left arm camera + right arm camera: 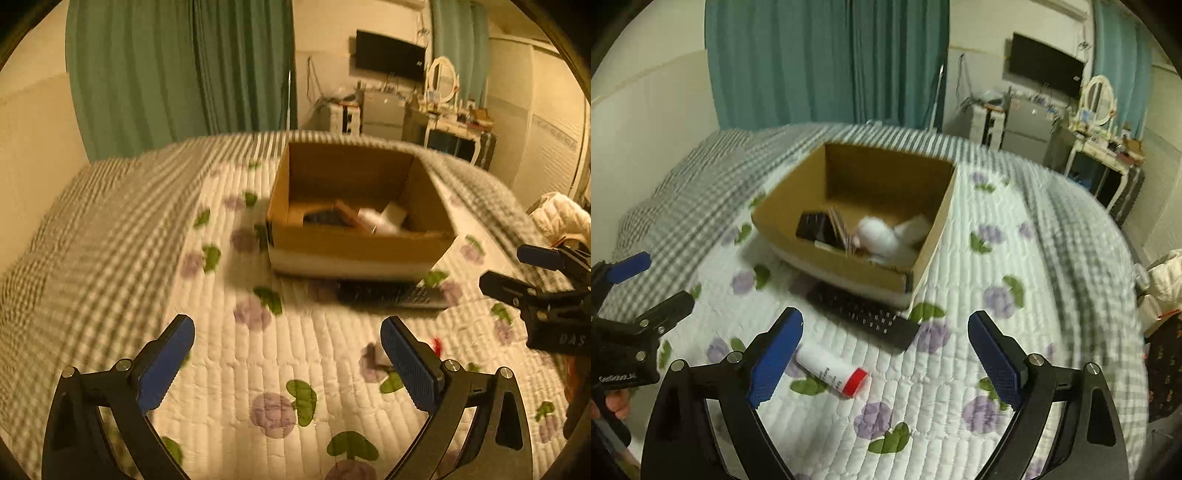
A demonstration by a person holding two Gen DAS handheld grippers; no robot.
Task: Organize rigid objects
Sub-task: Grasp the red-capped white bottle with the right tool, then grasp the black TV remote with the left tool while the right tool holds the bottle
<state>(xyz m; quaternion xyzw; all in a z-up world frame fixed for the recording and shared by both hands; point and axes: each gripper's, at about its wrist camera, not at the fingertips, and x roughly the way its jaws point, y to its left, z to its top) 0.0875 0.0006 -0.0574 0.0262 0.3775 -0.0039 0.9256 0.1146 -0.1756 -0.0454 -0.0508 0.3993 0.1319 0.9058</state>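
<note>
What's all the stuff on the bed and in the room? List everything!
box: one, brown cardboard, open, on the quilt
things in box: a few, black, white, brown; too blurred to name
remote: one, black, on the quilt in front of the box
tube: one, white with red cap, lying near the right tongs
quilt: one, white with purple flowers
curtains: green, behind the bed
TV: one, black, on the wall
left tongs: open, blue pads
right tongs: open, blue pads
</note>
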